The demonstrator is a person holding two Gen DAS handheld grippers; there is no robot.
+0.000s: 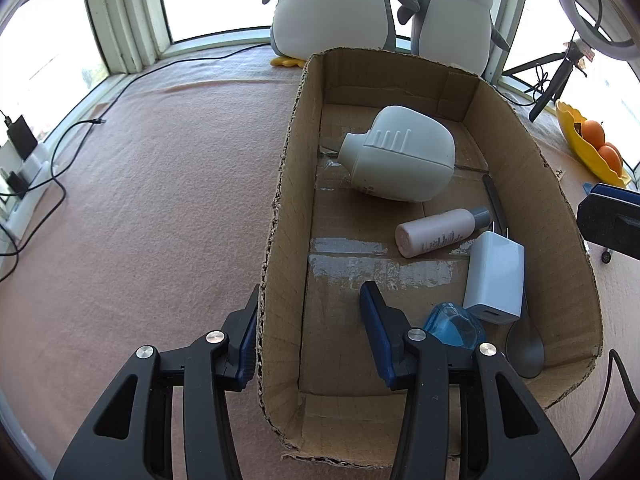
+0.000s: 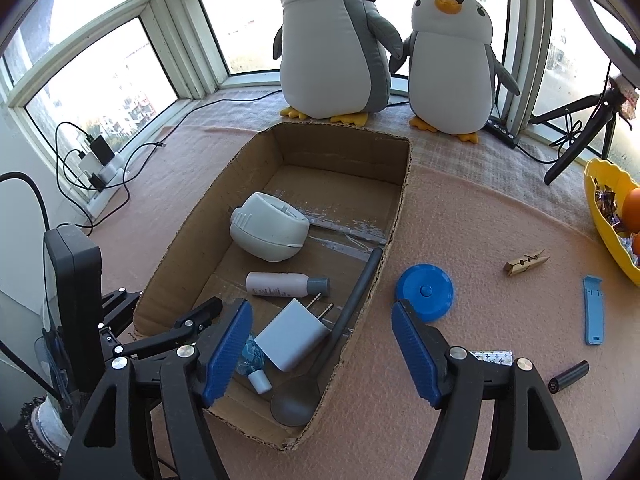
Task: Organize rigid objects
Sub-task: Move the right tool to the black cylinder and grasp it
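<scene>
Right gripper (image 2: 323, 306) – jaws wide apart, nothing clamped. Left pad hangs over the cardboard box (image 2: 400, 184), right pad over the pink mat (image 2: 480, 220); the box's right wall runs between them, untouched. It tilts steeply down and forward.

Left gripper (image 1: 310, 290) straddles the box's left wall: outer pad seems against the cardboard, inner pad well clear inside the box, so the jaws are apart and not pinching. Same steep downward tilt.

In the box, near end:
- grey spoon (image 2: 296, 404), bowl in the near right corner, handle leaning along the right wall
- white charger plug (image 2: 292, 336), lying on the spoon handle
- small clear blue bottle (image 2: 250, 354), white cap, partly hidden by the right gripper's left finger
- pink bottle (image 2: 280, 284), grey cap, lying on its side mid-box
- white rounded device (image 2: 268, 232), farther back

Still out on the mat – blue round lid (image 2: 426, 290) just beside the box wall and near the right finger's tip; patterned tube (image 2: 492, 357) mostly hidden behind that finger; black cylinder (image 2: 568, 376); blue flat strip (image 2: 593, 310); wooden clothespin (image 2: 526, 262).

Far right: yellow bowl (image 2: 600, 208) holding oranges. At the window: two plush penguins (image 2: 332, 40) and a tripod (image 2: 580, 128).
</scene>
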